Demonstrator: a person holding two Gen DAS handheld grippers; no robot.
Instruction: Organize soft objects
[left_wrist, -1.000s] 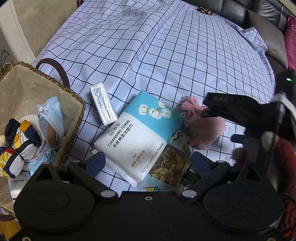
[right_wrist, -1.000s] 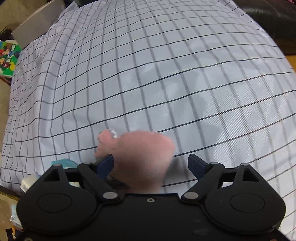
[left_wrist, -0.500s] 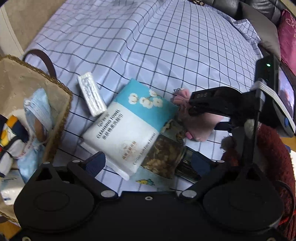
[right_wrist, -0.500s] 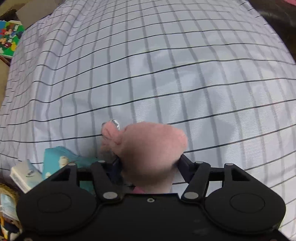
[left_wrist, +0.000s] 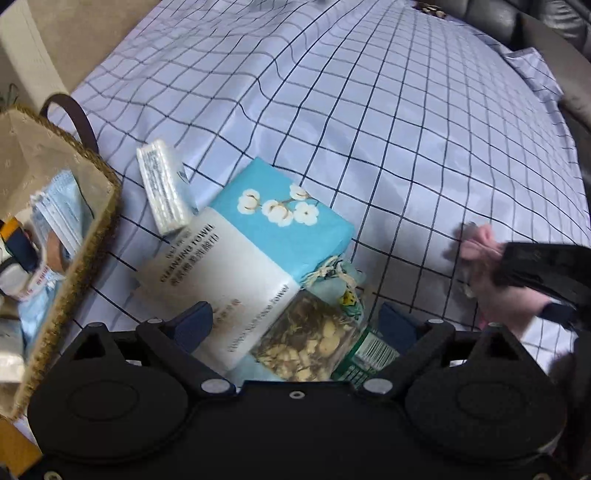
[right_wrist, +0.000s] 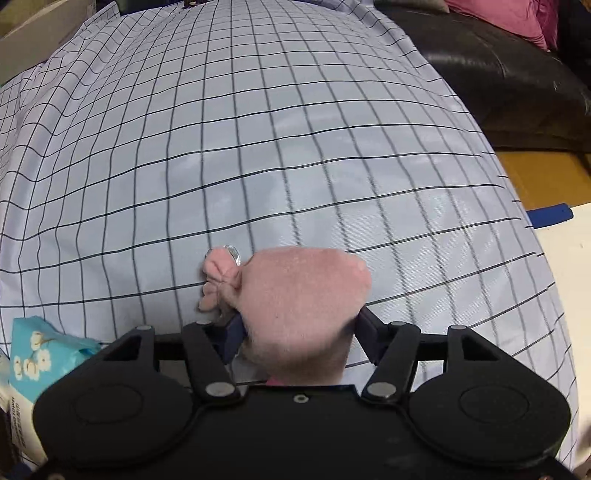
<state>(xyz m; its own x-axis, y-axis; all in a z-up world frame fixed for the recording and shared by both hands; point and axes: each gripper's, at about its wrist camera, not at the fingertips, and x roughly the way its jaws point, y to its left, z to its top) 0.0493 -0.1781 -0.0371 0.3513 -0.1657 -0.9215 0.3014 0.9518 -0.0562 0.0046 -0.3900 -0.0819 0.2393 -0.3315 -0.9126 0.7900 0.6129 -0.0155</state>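
Observation:
In the right wrist view my right gripper (right_wrist: 299, 328) is shut on a soft pink drawstring pouch (right_wrist: 303, 295), held just over the checked cloth (right_wrist: 295, 147). The left wrist view shows that pouch (left_wrist: 506, 291) at the far right, in the right gripper's black fingers (left_wrist: 535, 262). My left gripper (left_wrist: 295, 317) hangs over a blue-and-white face towel pack (left_wrist: 236, 266) and a clear bag of dried herbs (left_wrist: 310, 339). Its jaws are closing with both between them, and the pads do not visibly press.
A woven basket (left_wrist: 92, 236) at the left holds a blue face mask (left_wrist: 59, 214) and other soft items. A small white tissue pack (left_wrist: 162, 192) lies beside the towel pack. A green-labelled item (left_wrist: 369, 354) sits under the herbs. A black sofa (right_wrist: 498, 74) borders the cloth.
My right gripper shut on the pink pouch and carried it right, away from the towel pack. My left gripper came lower over the towel pack and its jaws narrowed.

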